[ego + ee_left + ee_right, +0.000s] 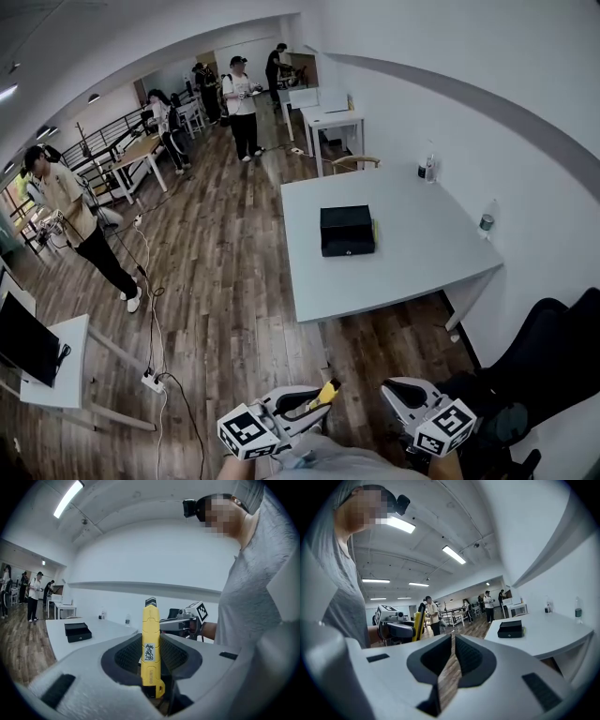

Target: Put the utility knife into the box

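The yellow utility knife (150, 644) stands upright between the jaws of my left gripper (151, 639), which is shut on it; its black tip pokes past the fingertips. In the head view this gripper (314, 401) is at the bottom left with the knife (324, 393) sticking out forward. My right gripper (389, 387) is beside it at the bottom right, jaws together with nothing between them (453, 637). The black box (347, 230) lies closed on the grey table (403, 272), well ahead of both grippers; it also shows as box (77, 631) and box (510, 628).
Two bottles (428, 169) (486, 223) stand along the table's wall side. A black chair (553, 356) is at the right. At the left, a white desk with a monitor (28, 342) and a cabled power strip (150, 380) on the wooden floor. Several people stand further back.
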Motion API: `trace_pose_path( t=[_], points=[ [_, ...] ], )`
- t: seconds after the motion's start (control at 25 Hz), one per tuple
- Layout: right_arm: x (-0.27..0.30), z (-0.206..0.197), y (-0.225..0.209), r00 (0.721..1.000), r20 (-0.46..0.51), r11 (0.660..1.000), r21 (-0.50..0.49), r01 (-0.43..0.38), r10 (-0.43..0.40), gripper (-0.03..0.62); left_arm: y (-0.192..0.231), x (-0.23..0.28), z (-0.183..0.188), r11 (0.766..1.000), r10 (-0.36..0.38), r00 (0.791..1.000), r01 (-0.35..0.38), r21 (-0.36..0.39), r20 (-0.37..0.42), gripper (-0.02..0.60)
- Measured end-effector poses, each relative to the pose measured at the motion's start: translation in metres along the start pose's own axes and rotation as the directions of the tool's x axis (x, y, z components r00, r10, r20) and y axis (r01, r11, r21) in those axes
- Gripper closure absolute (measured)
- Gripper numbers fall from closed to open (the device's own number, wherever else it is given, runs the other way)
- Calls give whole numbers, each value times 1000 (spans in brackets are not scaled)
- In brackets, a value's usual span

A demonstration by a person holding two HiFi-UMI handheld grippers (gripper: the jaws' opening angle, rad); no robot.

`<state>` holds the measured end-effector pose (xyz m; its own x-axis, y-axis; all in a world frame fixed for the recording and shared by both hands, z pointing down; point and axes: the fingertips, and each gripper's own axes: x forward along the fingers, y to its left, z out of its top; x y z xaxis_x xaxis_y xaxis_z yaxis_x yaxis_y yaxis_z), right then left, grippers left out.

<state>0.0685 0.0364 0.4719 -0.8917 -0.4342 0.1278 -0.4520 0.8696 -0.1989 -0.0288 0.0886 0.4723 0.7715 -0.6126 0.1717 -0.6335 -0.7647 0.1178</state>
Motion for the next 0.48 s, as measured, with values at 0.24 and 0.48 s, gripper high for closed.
trace_pose_path(
  t=[0.24,0.48],
  points=[
    [50,11,-28,1000,6,1000,6,27,-27,559,61,18,13,997,-68,998,68,27,-5,457],
    [100,32,-63,998,26,998,5,59,-60,559,129,23,25,995,-85,996,85,43,-2,457]
  ],
)
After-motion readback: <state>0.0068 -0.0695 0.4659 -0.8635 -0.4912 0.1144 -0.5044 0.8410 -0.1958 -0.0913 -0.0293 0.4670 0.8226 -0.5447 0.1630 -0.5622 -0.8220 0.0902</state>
